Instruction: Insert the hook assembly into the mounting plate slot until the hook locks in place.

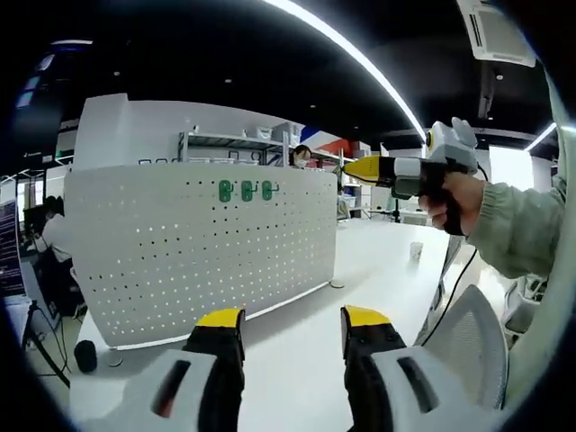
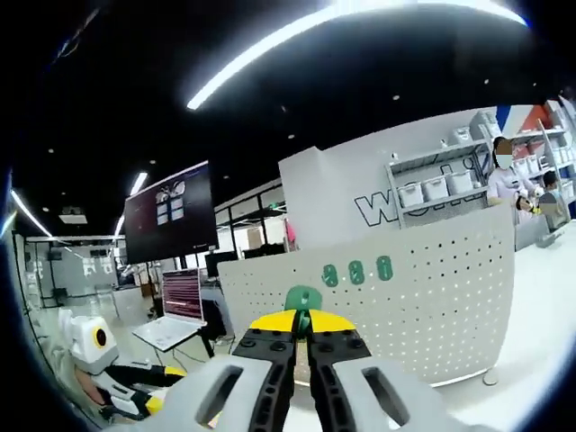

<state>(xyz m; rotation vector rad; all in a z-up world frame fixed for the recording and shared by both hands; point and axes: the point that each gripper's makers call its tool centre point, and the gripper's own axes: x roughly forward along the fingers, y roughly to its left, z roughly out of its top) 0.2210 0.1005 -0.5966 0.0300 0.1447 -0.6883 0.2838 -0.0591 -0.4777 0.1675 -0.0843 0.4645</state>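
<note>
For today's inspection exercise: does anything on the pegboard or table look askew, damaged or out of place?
Nothing stands out. The white perforated pegboard stands upright on the white table, with three green hooks in a level row near its top. The right gripper holds a fourth green hook.

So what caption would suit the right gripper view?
Right claw shut on a green hook, facing the white pegboard.

Bright, even; ceiling strip lights [image 1: 360, 56] glaring far above jaws. Strong fisheye bending at edges. Soft shadows, slight blur.
</note>
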